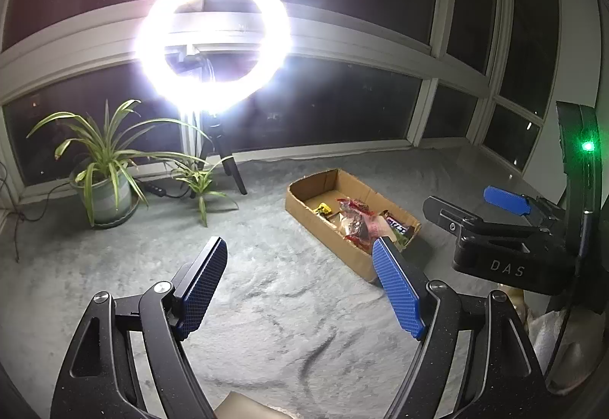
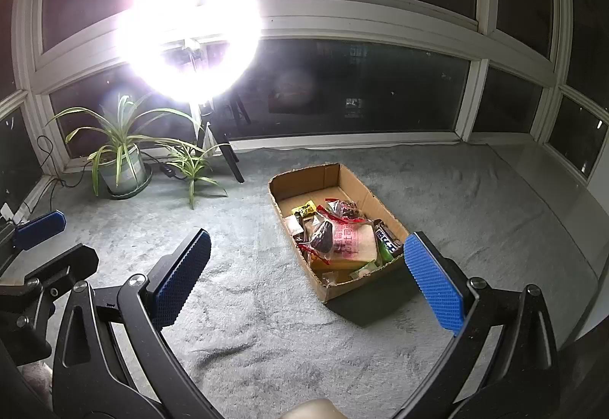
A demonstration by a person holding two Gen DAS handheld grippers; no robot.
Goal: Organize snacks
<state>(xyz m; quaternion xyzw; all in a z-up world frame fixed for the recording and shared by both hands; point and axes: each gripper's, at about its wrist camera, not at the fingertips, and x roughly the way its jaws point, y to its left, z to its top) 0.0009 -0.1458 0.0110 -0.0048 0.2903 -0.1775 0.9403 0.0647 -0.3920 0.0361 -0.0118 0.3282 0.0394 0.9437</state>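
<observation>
A shallow cardboard box lies on the grey carpet and holds several snack packets, among them a clear bag with red print, a dark candy bar and a small yellow packet. In the left wrist view the same box sits ahead and to the right. My left gripper hovers open over bare carpet, nothing between its blue pads. My right gripper is open too, its right fingertip overlapping the box's near corner in the picture. Each gripper shows at the edge of the other's view.
A bright ring light on a tripod stands at the window and glares into both cameras. A potted plant and a smaller plant stand at the back left, with a cable and switch beside them. Grey carpet spreads in front.
</observation>
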